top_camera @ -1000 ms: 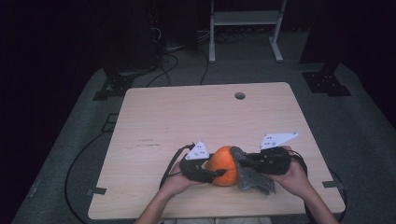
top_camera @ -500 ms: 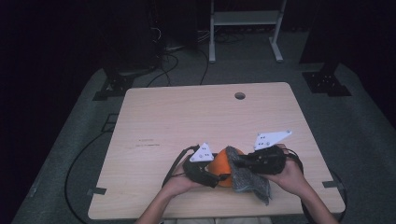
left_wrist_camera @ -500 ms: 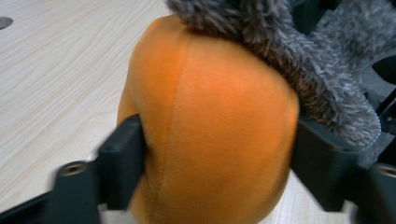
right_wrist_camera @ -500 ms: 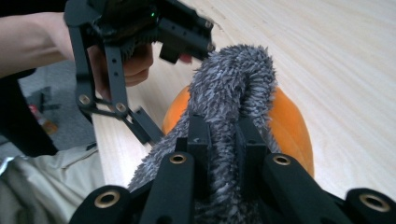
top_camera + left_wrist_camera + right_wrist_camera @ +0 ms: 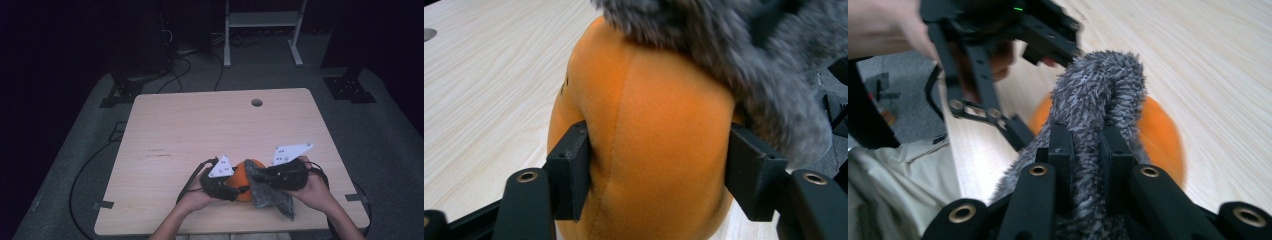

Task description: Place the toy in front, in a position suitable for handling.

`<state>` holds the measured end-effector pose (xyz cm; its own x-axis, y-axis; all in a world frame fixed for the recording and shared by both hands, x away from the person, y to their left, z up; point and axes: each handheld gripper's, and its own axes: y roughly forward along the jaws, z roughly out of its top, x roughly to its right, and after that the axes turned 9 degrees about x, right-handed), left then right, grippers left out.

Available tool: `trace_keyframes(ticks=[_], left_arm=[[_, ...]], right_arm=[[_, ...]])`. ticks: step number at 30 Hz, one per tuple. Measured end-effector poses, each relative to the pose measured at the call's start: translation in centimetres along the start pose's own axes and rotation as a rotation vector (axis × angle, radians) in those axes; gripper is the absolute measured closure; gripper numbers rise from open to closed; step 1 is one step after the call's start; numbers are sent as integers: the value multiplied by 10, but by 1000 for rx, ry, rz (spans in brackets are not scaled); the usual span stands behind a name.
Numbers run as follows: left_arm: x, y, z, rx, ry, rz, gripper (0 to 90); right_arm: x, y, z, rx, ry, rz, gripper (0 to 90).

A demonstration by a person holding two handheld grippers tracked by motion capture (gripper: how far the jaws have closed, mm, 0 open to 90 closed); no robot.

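Observation:
An orange plush ball (image 5: 248, 172) rests near the table's front edge. A grey furry cloth (image 5: 270, 197) lies over its right side. My left gripper (image 5: 238, 188) reaches in from the left. In the left gripper view its jaws have just been closing with the ball (image 5: 659, 145) between them, and both pads (image 5: 571, 170) press into the plush: the left gripper (image 5: 656, 175) is shut on it. My right gripper (image 5: 261, 177) comes in from the right. In the right gripper view it (image 5: 1088, 145) is shut on a fold of the grey cloth (image 5: 1103, 85), the ball (image 5: 1158, 135) behind it.
The wooden table (image 5: 200, 125) has a round cable hole (image 5: 257, 102) near its far edge. Beyond it stand a white metal frame (image 5: 260, 30) and dark stands on grey carpet. Cables (image 5: 85, 170) trail on the floor at the left.
The left gripper's jaws spread wide beside the ball, then came in on it again. Both hands have stayed in about the same place. The right gripper keeps its hold on the cloth.

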<state>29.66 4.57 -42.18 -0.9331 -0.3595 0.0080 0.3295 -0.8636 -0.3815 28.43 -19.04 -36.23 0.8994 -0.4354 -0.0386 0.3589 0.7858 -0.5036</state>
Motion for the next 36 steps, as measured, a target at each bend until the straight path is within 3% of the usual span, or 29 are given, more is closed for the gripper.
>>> trace_keyframes(ticks=[3,5,9,11,13,16,19,21,26,29,33,36], left_arm=[[0,-4,-4,18,-8,-30,340],[1,-5,-7,31,-7,-75,264],[-4,-6,-6,46,-25,-53,201],[-5,-4,-6,47,-21,-53,251],[-2,-3,-6,40,-12,-44,326],[2,0,-4,29,-5,-54,376],[9,2,-2,2,57,-54,389],[12,1,-2,-5,79,-42,398],[11,-2,-7,20,64,-48,405],[14,-3,-9,25,86,-62,402],[18,-2,-10,18,130,-72,402],[17,-4,-11,19,128,-75,402]], right_arm=[[13,-7,-9,19,50,-20,786],[17,-9,-15,14,70,-16,785],[17,-13,-22,7,81,-23,785],[17,-16,-23,0,82,-36,785],[15,-17,-22,-2,79,-35,788],[3,-17,-14,9,34,6,788],[-9,-8,-4,-16,-25,15,786],[-7,-5,-1,-17,-29,20,788],[10,-12,-4,1,17,-13,788],[21,-18,-12,-15,47,-47,789],[30,-23,-24,-46,86,-45,788],[38,-23,-38,-47,132,-40,789]])
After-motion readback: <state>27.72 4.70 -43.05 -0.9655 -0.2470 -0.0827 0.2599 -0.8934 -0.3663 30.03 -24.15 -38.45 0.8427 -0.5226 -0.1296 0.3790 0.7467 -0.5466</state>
